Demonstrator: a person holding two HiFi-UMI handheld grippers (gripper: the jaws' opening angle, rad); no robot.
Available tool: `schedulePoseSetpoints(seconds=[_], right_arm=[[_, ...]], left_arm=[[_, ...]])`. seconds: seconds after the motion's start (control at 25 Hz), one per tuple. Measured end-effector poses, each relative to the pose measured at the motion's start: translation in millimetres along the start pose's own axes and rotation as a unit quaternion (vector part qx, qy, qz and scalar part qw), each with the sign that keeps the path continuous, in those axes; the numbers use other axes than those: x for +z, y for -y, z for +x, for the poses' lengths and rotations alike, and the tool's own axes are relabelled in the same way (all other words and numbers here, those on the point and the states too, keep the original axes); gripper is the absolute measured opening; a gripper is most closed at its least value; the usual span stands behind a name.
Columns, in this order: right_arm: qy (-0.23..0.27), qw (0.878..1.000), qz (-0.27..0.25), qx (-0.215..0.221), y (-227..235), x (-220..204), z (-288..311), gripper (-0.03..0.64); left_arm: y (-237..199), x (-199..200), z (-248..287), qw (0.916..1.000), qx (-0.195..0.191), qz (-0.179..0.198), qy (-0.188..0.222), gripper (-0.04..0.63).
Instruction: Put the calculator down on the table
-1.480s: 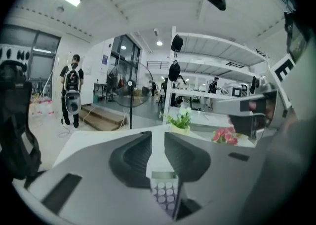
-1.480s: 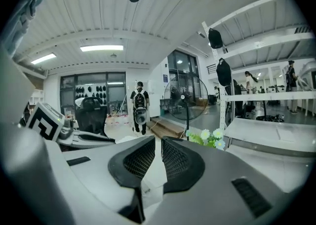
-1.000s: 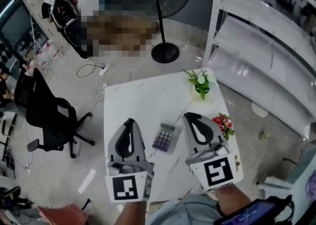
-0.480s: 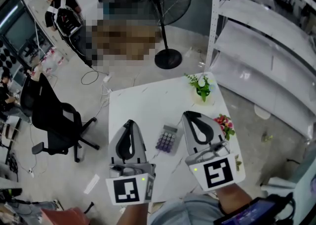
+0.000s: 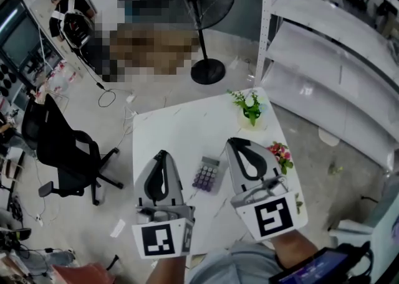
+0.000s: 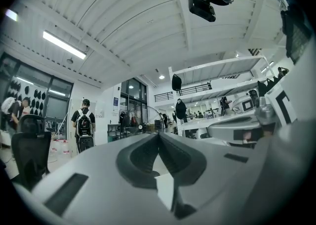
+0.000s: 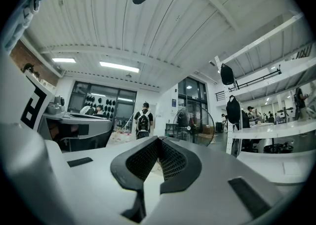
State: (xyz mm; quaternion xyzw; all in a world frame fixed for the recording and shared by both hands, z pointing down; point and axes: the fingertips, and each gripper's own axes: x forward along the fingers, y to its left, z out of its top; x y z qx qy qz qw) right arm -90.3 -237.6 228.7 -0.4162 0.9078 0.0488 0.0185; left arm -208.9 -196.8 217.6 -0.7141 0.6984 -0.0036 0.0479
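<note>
The calculator [image 5: 207, 175] lies flat on the white counter [image 5: 181, 130], between the two grippers and touching neither. The left gripper [image 5: 161, 158] is closed, nothing between its jaws. The right gripper [image 5: 237, 147] is closed too – its jaws meet at the tip, empty. Both point level, away from the person. A green plant [image 5: 251, 108] and red flowers [image 5: 281, 153] stand near the right edge.

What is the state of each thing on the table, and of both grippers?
calculator: lying flat on the table, free between the grippers.
left gripper: shut, empty.
right gripper: shut, empty.
green plant: upright.
red flowers: standing at the table's right edge.
</note>
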Motion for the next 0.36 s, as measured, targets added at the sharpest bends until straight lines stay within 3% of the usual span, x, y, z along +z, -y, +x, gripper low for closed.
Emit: schedulePoseSetpoints(seconds=[0.36], right_arm=[[-0.006,1.0,0.004,-0.003,4.3,-4.2,1.6,0.015]], left_arm=[[2.4,-6.2,3.9,1.0,-0.002,0.0,-0.008,0.008]])
